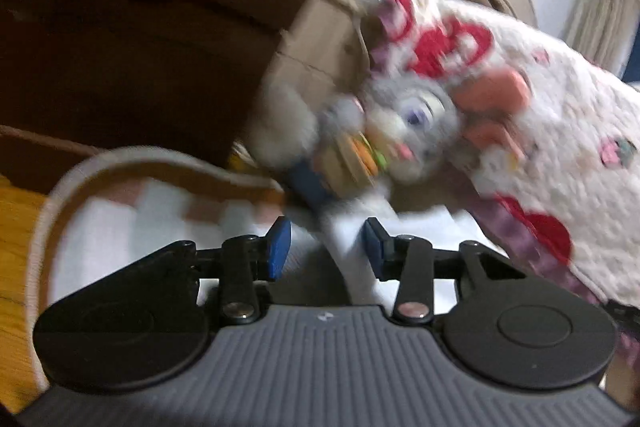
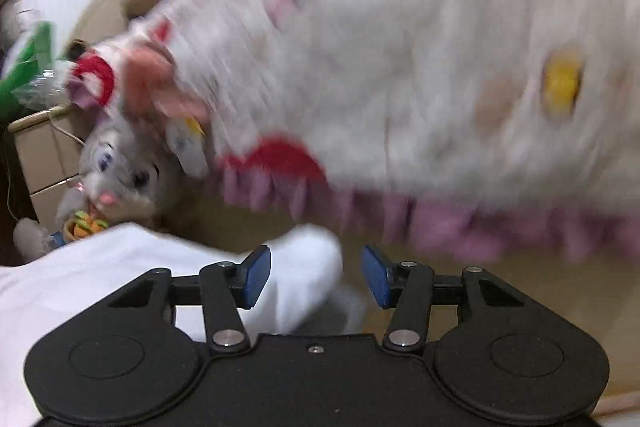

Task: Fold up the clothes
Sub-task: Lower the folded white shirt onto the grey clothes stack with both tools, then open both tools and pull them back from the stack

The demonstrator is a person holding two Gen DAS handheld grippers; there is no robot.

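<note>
A white garment [image 2: 80, 279] lies low in the right wrist view, and a bunched fold of it [image 2: 308, 267] sits between my right gripper's [image 2: 316, 277] blue pads [image 2: 256, 275]. There is a gap on the right side, so that gripper is open. In the left wrist view a strip of the same white cloth [image 1: 348, 255] runs up between my left gripper's [image 1: 326, 247] pads [image 1: 280, 247]. Those jaws stand apart with a gap on the left, so it is open too. Both views are blurred.
A white quilt [image 1: 560, 115] [image 2: 400, 67] with red patches and purple trim hangs at the right. A grey plush rabbit [image 1: 408, 131] [image 2: 124, 171] leans on a cardboard box [image 1: 316, 47]. Dark wooden furniture [image 1: 140, 27] stands at the left, with a beige-rimmed basket [image 1: 52, 211] below it.
</note>
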